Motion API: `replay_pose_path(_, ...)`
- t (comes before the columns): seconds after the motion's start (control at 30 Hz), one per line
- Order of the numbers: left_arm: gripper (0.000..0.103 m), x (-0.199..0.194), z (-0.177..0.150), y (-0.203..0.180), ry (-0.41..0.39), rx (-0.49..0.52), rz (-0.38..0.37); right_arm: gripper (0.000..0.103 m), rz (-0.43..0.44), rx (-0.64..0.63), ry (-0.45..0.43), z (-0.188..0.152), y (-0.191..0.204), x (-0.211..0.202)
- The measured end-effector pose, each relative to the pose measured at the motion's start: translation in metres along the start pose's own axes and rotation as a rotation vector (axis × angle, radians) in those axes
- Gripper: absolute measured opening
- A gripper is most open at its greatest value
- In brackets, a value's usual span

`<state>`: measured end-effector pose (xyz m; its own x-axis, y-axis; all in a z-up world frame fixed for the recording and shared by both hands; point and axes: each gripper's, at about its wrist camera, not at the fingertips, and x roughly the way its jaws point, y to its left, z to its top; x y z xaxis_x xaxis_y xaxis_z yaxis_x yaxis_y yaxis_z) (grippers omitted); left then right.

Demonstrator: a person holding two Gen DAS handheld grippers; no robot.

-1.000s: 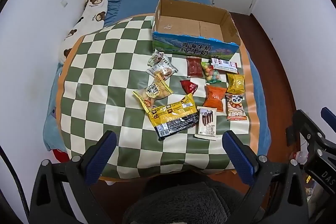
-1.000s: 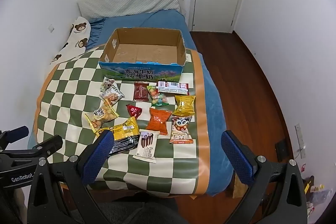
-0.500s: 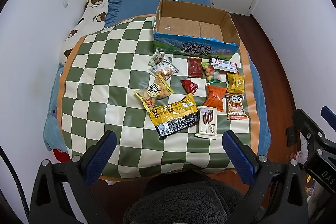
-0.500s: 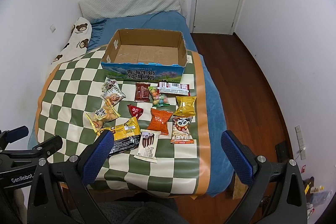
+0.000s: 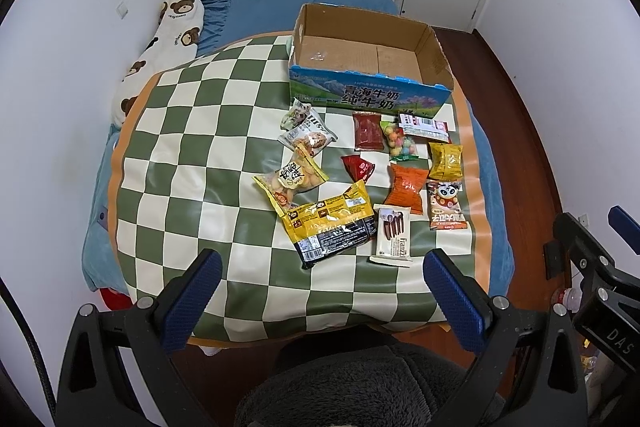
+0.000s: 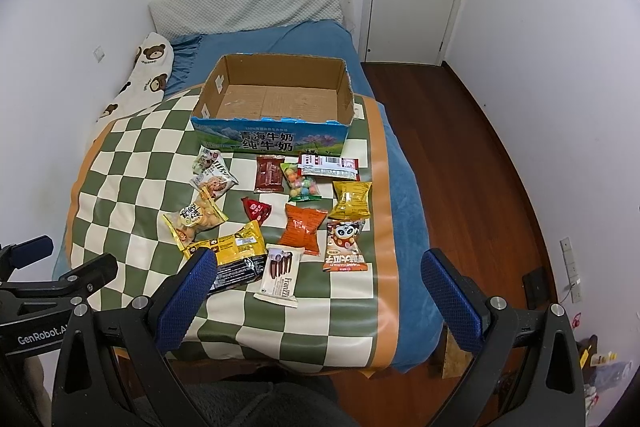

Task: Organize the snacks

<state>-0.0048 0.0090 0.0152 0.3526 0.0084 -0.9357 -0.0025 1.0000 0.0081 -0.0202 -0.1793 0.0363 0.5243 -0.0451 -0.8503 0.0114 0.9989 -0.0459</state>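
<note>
From left wrist view: left gripper (image 5: 320,291) hangs above the near edge of the checkered mat (image 5: 192,163), jaws spread wide, nothing held.
Snacks, location: all lie loose on the mat, between the gripper and the cardboard box (image 5: 370,67); none is in the box, whose floor is bare.
Materials: the yellow-and-black packet (image 5: 330,225) is glossy film, flat and broad; the Franzzi wafer pack (image 5: 394,237) is a stiff white rectangle; the orange pouch (image 5: 407,187) is a puffed pillow shape.
Risk, overlap: the clear cracker bag (image 5: 290,181) touches the yellow-and-black packet at one corner. Lifting either may drag the other.
Risk, surface: the mat looks smooth and lies over soft bedding. Flat packets give little edge to pinch, so a downward press could sink and slide them.

From right wrist view: right gripper (image 6: 318,293) is also wide open and empty, poised over the near packets.
Snacks, location: panda packet (image 6: 345,247) and yellow pouch (image 6: 352,201) sit nearest the mat's orange border, beside the blue bedsheet (image 6: 404,195).
Risk, edge: a nudge to the right could push these off the mat toward the floor.
Risk, contents: the candy-ball bag (image 6: 302,183) is thin clear film over round sweets; a hard squeeze may split it.
Risk, box: the torn front rim is light card. A packet catching it could shift the box.
</note>
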Motion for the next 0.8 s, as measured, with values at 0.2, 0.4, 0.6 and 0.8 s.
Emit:
replay_pose_path(0.2, 0.103, -0.0044, 0.0066, -0.0017, -0.008, 0.005, 0.001, 0.103, 0.005, 0.002, 0.000, 0.0006, -0.0006, -0.0009)
replay_pose_path(0.4, 0.103, -0.0048, 0.0063, -0.0023, -0.010, 0.005, -0.001, 0.103, -0.001, 0.004, -0.004, 0.0015, -0.0005, -0.0045)
replay_pose_path(0.6, 0.103, -0.0049, 0.0056, -0.0020, -0.011, 0.003, -0.001, 0.103, -0.001, 0.004, -0.005, 0.0019, -0.0009, -0.0051)
replay_pose_path(0.8, 0.103, -0.0038, 0.0071, -0.0060, -0.012, 0.007, -0.003, 0.103, -0.003, 0.002, -0.006, 0.0014, -0.0007, -0.0051)
